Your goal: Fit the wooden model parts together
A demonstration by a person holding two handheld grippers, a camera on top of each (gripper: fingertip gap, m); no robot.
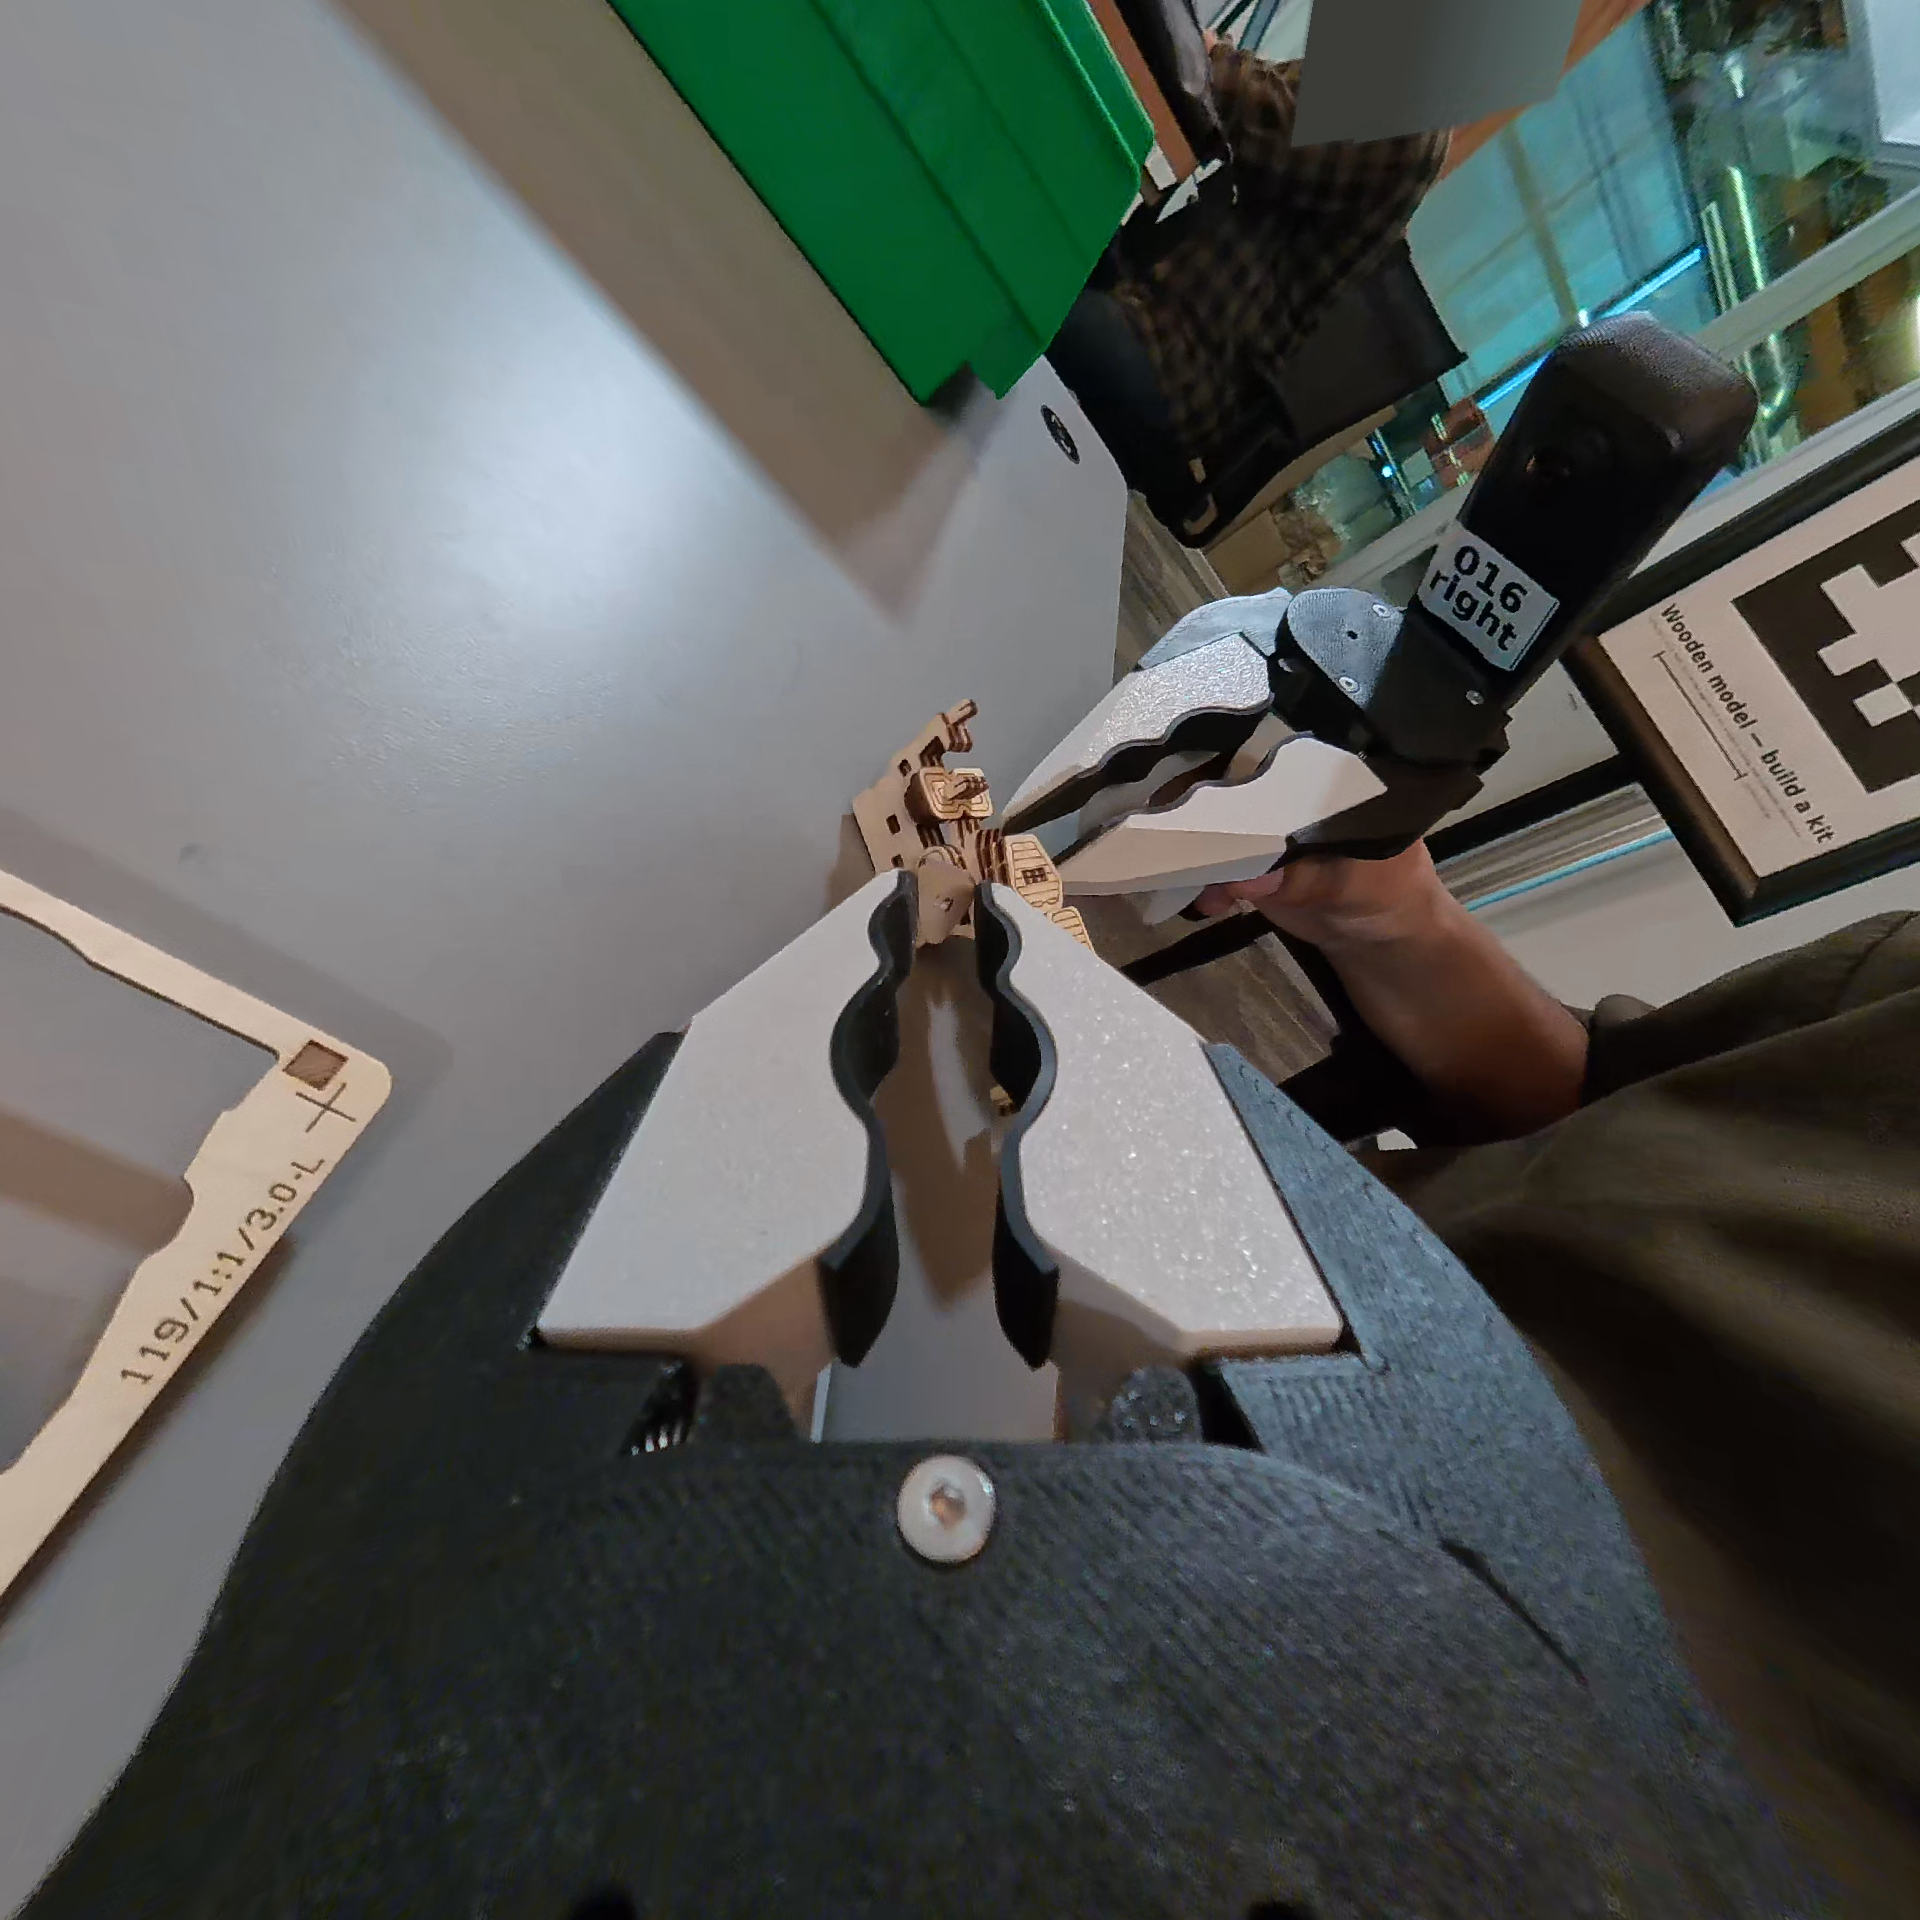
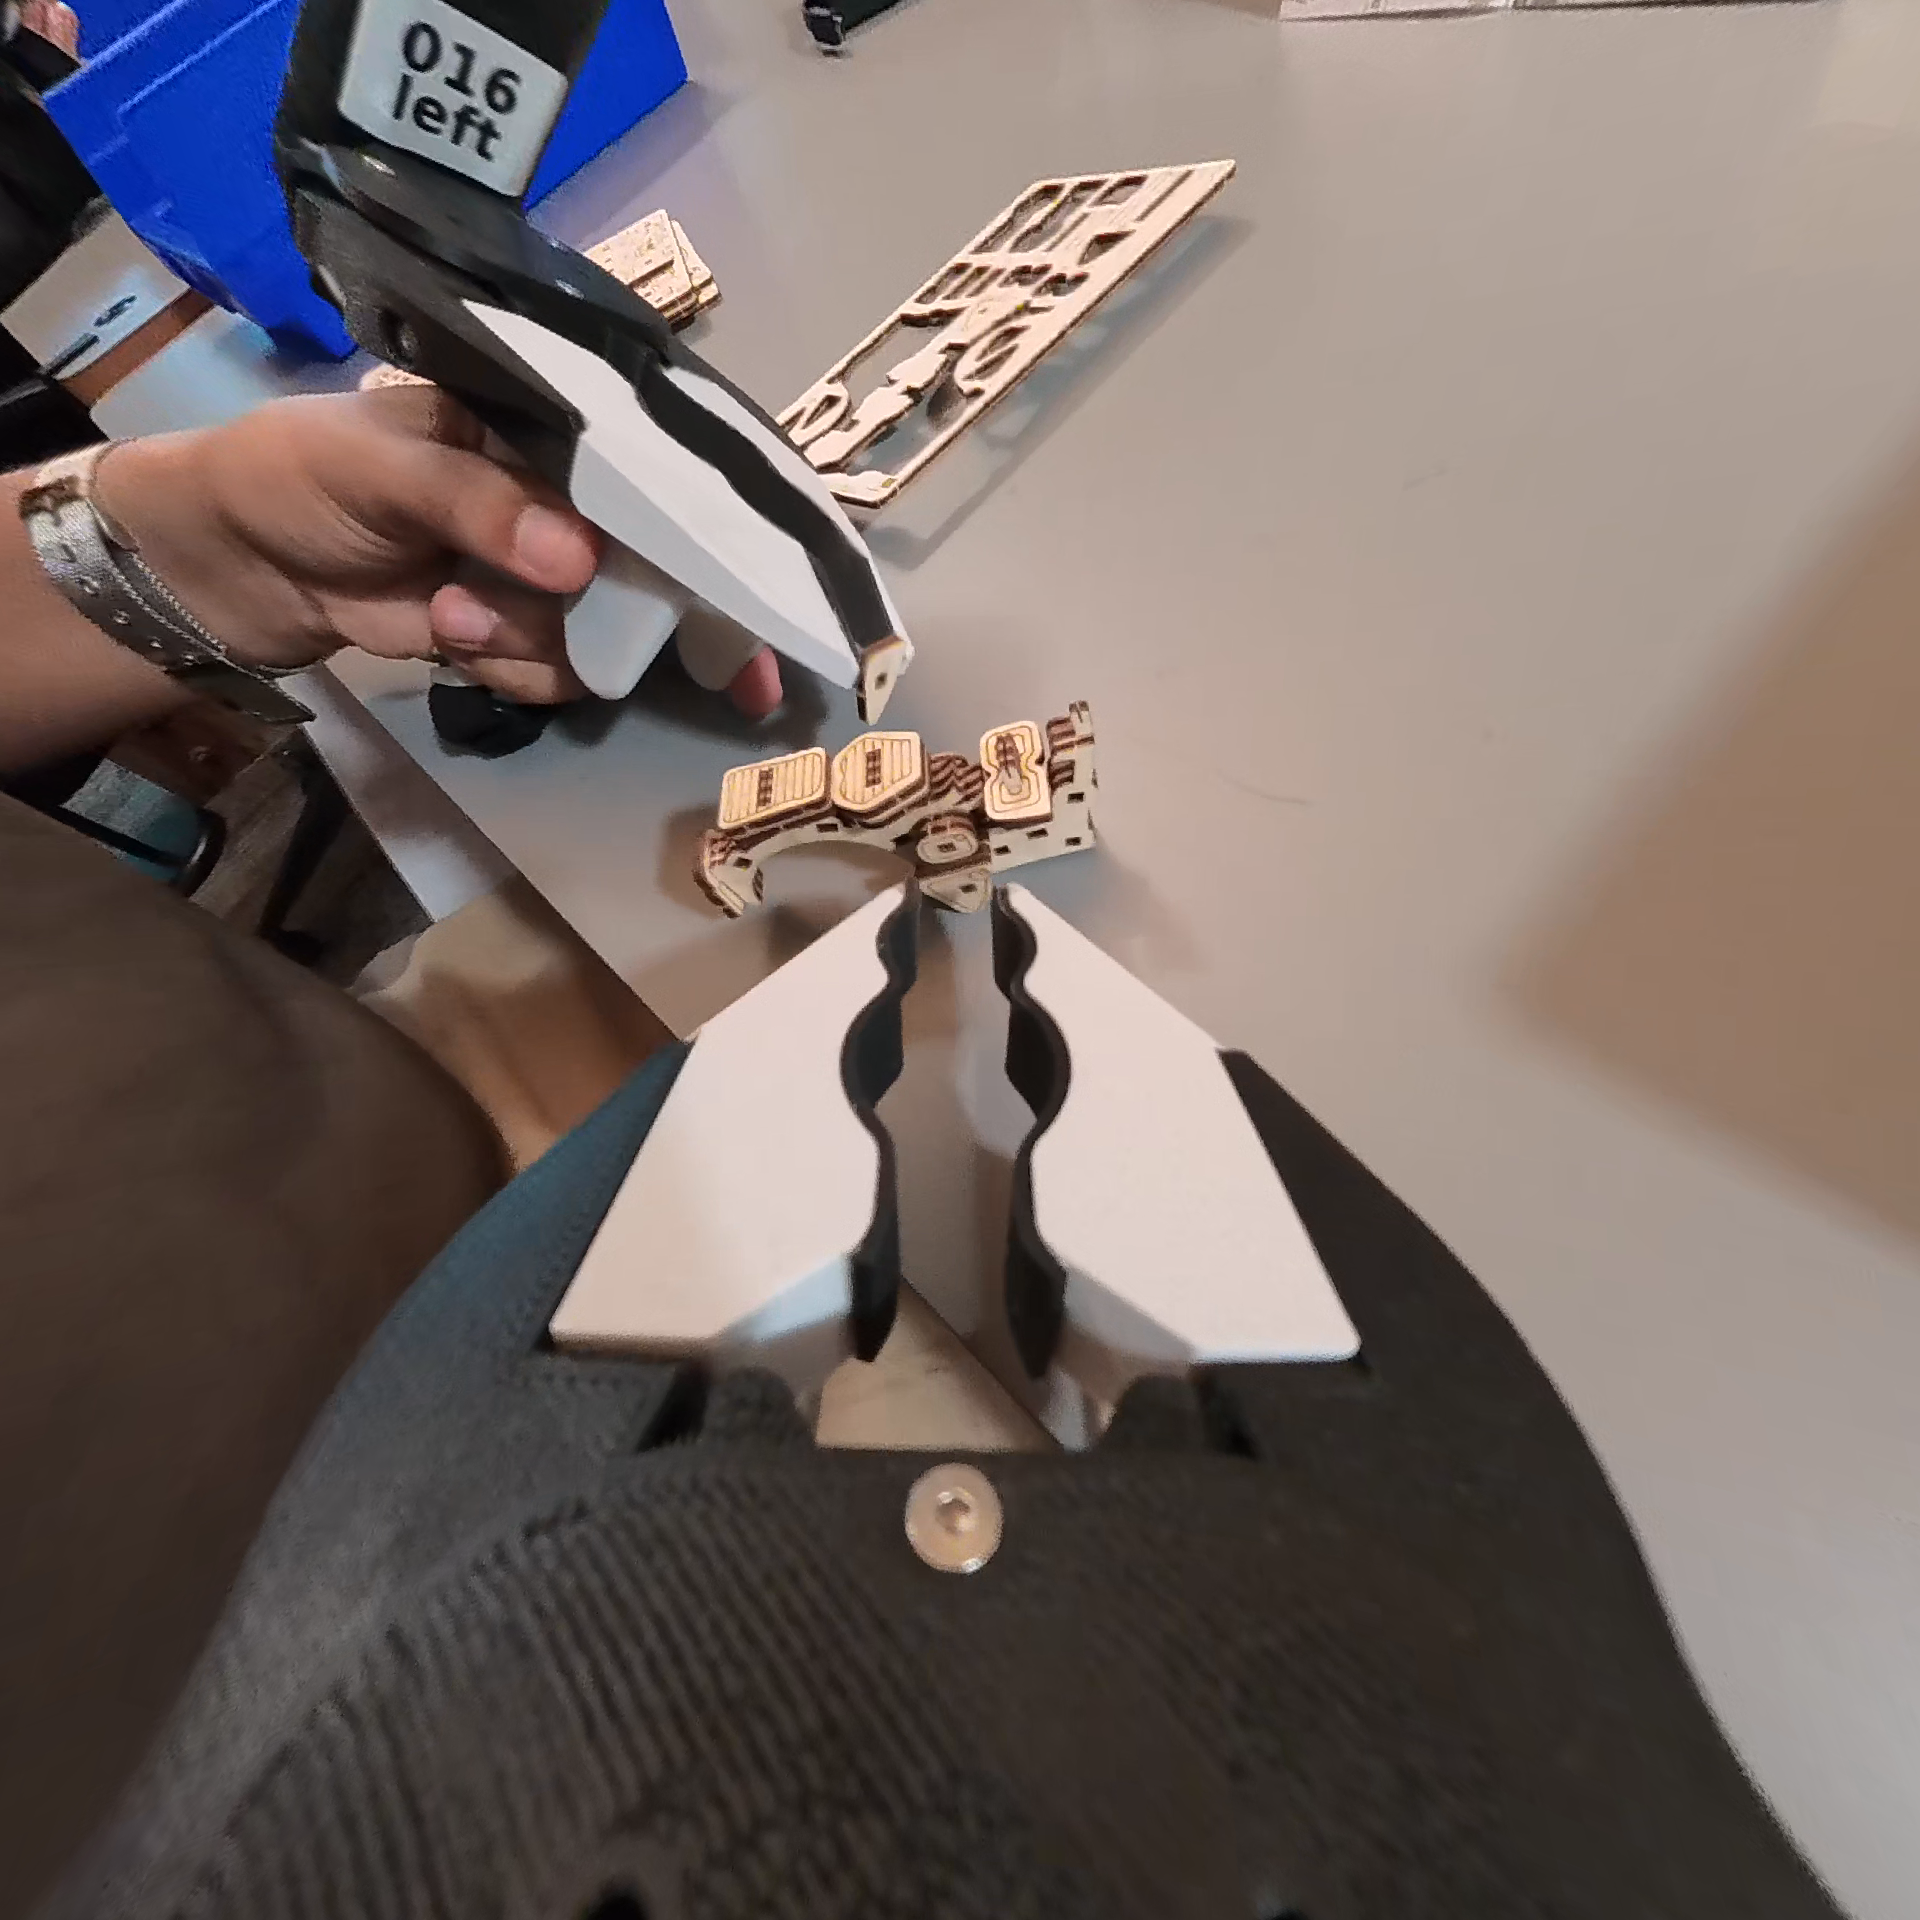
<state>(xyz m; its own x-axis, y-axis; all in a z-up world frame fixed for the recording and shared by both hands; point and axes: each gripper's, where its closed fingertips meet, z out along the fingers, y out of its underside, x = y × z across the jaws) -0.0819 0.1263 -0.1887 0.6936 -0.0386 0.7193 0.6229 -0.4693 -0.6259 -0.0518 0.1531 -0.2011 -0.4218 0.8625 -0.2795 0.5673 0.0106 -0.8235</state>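
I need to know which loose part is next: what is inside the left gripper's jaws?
The left gripper pinches a small flat wooden piece with a tiny square hole, just above the wooden model. Only its tip shows; the rest is covered by the fingers.

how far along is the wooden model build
Done: a partial wooden model is already slotted together, and the wooden sheet on the table is mostly punched out. In hand: right gripper pinches the model; left gripper holds a small wooden piece. Left: fitting it.

Right gripper (image 2: 951,899) fingers pinching wooden model (image 2: 904,810), left gripper (image 2: 878,675) gripping small wooden piece (image 2: 883,675) above
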